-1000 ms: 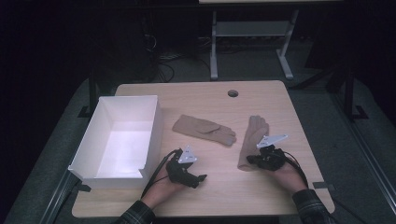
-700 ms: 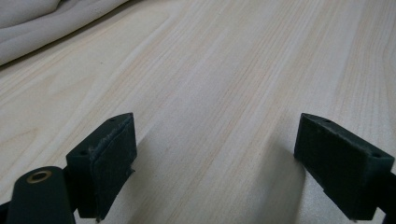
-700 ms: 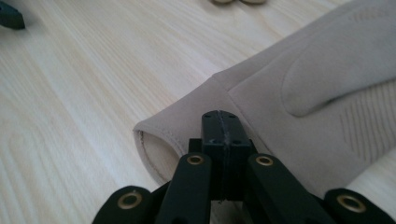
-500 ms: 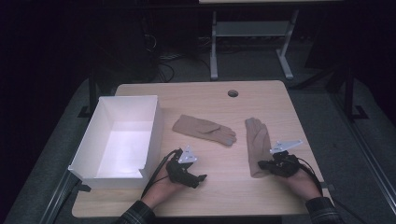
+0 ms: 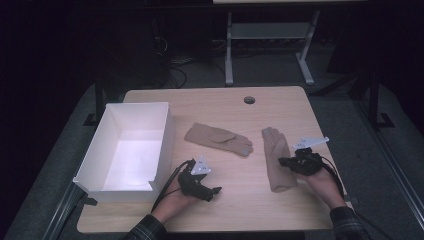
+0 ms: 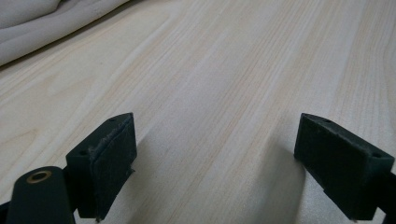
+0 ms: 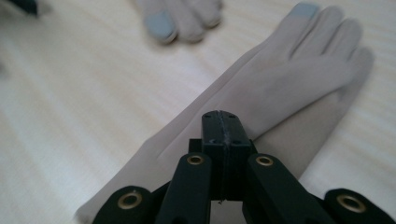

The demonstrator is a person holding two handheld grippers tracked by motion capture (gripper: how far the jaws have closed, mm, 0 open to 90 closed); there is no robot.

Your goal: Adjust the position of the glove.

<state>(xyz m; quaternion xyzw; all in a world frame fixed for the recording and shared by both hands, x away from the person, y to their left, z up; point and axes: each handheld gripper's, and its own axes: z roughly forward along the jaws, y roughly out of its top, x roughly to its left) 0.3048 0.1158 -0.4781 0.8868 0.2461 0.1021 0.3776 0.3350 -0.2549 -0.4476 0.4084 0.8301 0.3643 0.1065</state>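
In the high view two beige gloves lie on the wooden table (image 5: 215, 100); the right glove (image 5: 276, 159) stretches lengthwise in the right half of the frame, fingers toward the top, cuff toward the bottom; the right gripper (image 5: 283, 162) sits at its right edge, about midway along, its tips over the fabric; in the right gripper view the jaws are pressed together with no gap between the pads, and the right glove (image 7: 261, 98) runs from the lower left of the frame up to the upper right, passing just behind and under the closed tips; whether any fabric is pinched there cannot be told; the left glove (image 5: 218, 139) lies crosswise at the centre of the high view, well apart from the right gripper; its grey-tipped fingers (image 7: 161, 23) show blurred at the top of the right gripper view; the left gripper (image 5: 215, 190) rests at the lower centre, beside the white box (image 5: 107, 185); in its own view the jaws stand wide apart over bare wood, with pale fabric (image 6: 42, 23) in the upper left corner, far from them.
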